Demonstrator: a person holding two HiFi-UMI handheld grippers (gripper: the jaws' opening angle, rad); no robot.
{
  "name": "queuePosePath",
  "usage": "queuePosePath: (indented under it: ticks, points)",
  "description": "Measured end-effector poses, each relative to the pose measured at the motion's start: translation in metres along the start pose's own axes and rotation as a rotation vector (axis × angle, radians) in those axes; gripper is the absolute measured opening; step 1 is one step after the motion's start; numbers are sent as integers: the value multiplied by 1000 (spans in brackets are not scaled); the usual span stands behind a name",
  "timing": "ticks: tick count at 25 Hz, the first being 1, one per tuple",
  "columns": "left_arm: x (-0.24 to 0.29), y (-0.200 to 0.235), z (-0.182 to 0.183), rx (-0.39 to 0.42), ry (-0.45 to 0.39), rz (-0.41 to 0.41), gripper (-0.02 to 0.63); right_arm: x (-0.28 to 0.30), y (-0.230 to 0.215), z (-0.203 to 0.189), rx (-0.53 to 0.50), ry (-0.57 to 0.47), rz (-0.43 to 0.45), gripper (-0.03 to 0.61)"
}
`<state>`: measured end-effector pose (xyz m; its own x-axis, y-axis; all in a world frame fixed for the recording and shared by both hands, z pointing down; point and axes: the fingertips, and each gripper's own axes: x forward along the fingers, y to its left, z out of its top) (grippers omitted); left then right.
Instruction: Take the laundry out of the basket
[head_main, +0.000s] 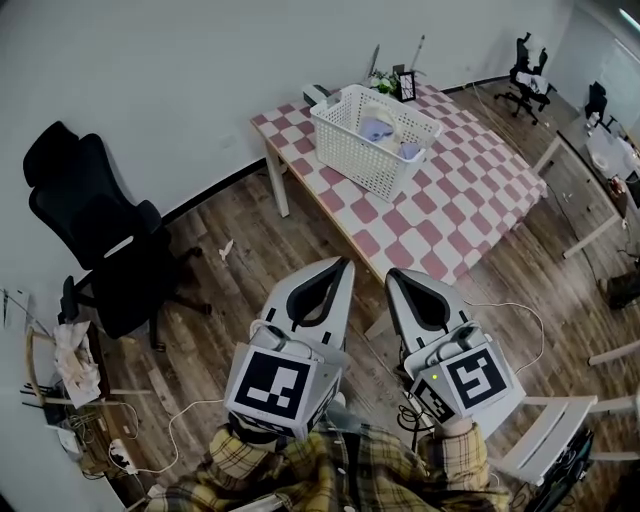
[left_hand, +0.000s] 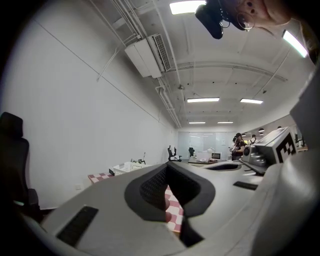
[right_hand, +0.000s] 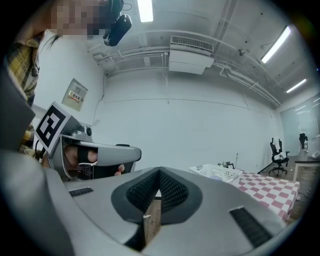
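A white slatted laundry basket (head_main: 372, 140) stands on the far left part of a table with a pink and white checked cloth (head_main: 470, 190). Pale laundry (head_main: 380, 128) lies inside it. The basket shows small and far off in the left gripper view (left_hand: 129, 167) and the right gripper view (right_hand: 220, 172). My left gripper (head_main: 345, 262) and right gripper (head_main: 392, 274) are held level side by side, short of the table's near edge. Both are shut with nothing between the jaws.
A black office chair (head_main: 95, 235) stands at the left on the wooden floor. Small items and a plant (head_main: 392, 80) sit behind the basket by the white wall. A white chair (head_main: 560, 430) is at the lower right. Cables (head_main: 180, 420) lie on the floor.
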<state>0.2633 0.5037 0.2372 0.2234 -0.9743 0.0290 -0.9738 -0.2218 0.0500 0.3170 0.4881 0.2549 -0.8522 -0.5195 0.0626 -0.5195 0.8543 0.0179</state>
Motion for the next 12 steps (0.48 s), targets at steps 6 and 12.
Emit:
queuePosePath:
  ticks: [6, 12]
  points:
    - [25, 35, 10, -11, 10, 22, 29, 36, -15, 14, 2, -1, 4, -3]
    - [59, 73, 2, 8, -1, 4, 28, 82, -32, 5, 4, 1, -15, -3]
